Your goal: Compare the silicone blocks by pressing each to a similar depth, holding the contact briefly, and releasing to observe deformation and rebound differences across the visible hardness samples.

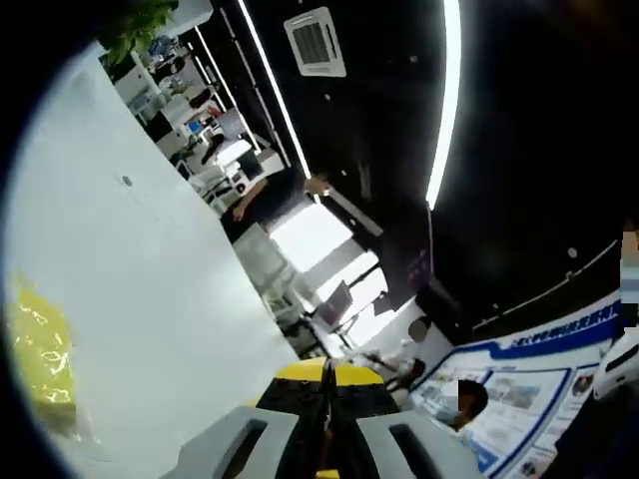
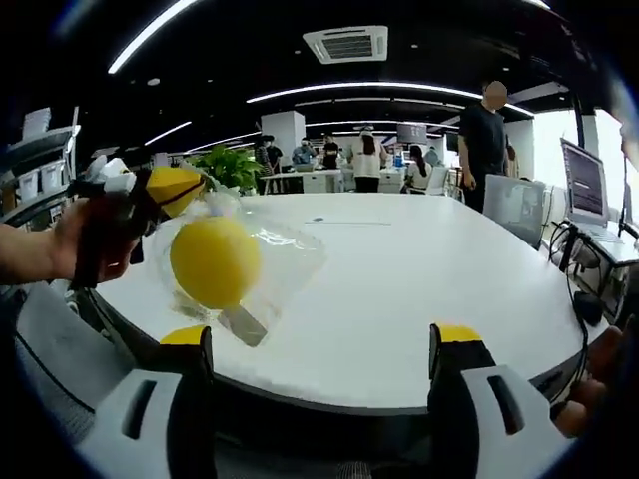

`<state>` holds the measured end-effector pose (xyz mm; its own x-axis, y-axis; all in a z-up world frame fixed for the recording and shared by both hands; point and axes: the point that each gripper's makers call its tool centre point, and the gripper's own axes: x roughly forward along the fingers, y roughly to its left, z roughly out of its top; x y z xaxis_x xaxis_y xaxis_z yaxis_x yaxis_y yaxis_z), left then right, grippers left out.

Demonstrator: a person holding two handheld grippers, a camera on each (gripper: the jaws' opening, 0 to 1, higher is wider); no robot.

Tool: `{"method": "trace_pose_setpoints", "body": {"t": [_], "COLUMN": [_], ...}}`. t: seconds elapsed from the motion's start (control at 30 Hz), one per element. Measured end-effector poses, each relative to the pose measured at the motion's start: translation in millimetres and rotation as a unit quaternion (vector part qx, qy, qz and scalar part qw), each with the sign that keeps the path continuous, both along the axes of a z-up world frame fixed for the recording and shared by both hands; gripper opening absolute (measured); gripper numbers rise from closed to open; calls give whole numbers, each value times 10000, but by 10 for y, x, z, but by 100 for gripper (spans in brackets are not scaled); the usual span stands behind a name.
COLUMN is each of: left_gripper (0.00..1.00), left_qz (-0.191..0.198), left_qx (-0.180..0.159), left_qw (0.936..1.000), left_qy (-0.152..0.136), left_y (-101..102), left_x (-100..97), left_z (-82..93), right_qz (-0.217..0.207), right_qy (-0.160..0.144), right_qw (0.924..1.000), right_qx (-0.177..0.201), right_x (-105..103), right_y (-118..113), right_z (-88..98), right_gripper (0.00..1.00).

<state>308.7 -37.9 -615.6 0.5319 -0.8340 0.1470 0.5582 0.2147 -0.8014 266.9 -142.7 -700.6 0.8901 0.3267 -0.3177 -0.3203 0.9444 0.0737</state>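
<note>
Right now my left gripper (image 2: 165,190) pinches the clear plastic bag (image 2: 265,249) holding a round yellow silicone block (image 2: 215,261), lifted over the white round table (image 2: 419,299). My right gripper (image 2: 324,344) stands spread wide, holding nothing. Risk, I judge: thin film slips from the pinch, and the sample drops and rolls off the edge.

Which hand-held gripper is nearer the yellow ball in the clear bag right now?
Left. The left hand-held gripper is shut on the clear bag holding the yellow ball. The right hand-held gripper is open, apart from it, short of the table edge.
</note>
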Motion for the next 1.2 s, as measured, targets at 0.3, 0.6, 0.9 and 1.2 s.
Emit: {"method": "trace_pose_setpoints", "body": {"t": [0.3, 0.6, 0.9, 1.2], "left_gripper": [0, 0, 0, 0], "left_qz": [150, 832, 1248, 1639], "left_qx": [106, 516, 1501, 1987], "left_qw": [9993, 9943, 9786, 9578], "left_qy": [323, 427, 643, 1279], "left_y": [-168, -19, 153, 370], "left_x": [272, 688, 1052, 1207], "left_z": [-375, -607, -982, -1417], "right_qz": [-77, 131, 44, -8], "right_qy": [49, 83, 88, 55], "right_qw": [10000, 9998, 9998, 9999], "right_qx": [-2, -142, -144, -144], "right_x": [-3, -10, -4, 2], "right_y": [-32, 21, -10, -21], "right_z": [-34, -75, -84, -78], "right_gripper": [78, 75, 77, 77]}}
